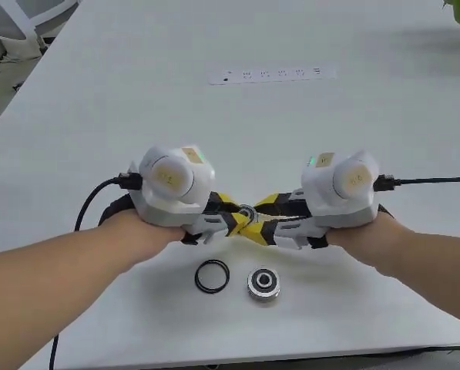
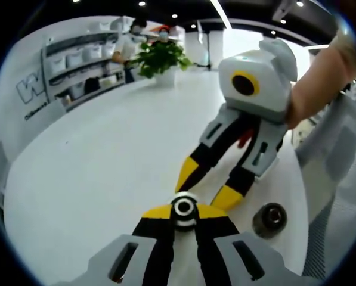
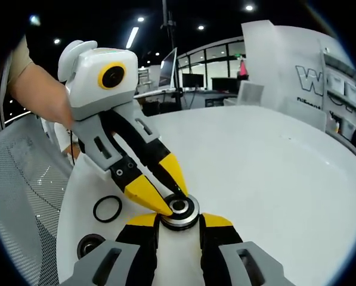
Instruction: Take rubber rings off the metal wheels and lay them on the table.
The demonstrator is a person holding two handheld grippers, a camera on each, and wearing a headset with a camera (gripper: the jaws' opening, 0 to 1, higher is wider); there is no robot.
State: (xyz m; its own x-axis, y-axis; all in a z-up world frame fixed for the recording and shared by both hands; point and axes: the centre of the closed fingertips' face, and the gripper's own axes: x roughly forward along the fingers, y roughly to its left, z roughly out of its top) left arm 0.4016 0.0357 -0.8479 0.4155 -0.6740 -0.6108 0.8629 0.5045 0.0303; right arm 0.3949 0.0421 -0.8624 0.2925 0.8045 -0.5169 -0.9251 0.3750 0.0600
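Above the table both grippers meet at one metal wheel (image 1: 246,213) that has a black rubber ring around it. My right gripper (image 3: 179,221) is shut on this wheel (image 3: 179,210), one jaw on each side. My left gripper (image 3: 164,199) comes in from the left, its yellow tips pinched on the wheel's ringed edge. In the left gripper view the wheel (image 2: 183,207) sits at the tips of my left gripper (image 2: 183,217). A loose rubber ring (image 1: 212,276) and a bare metal wheel (image 1: 263,283) lie on the table near the front edge.
The white table (image 1: 237,131) stretches far ahead, with a white power strip (image 1: 272,74) at its middle. Cables (image 1: 91,208) trail from both grippers. The table's front edge runs just below the loose ring. A potted plant (image 2: 160,59) stands at a far corner.
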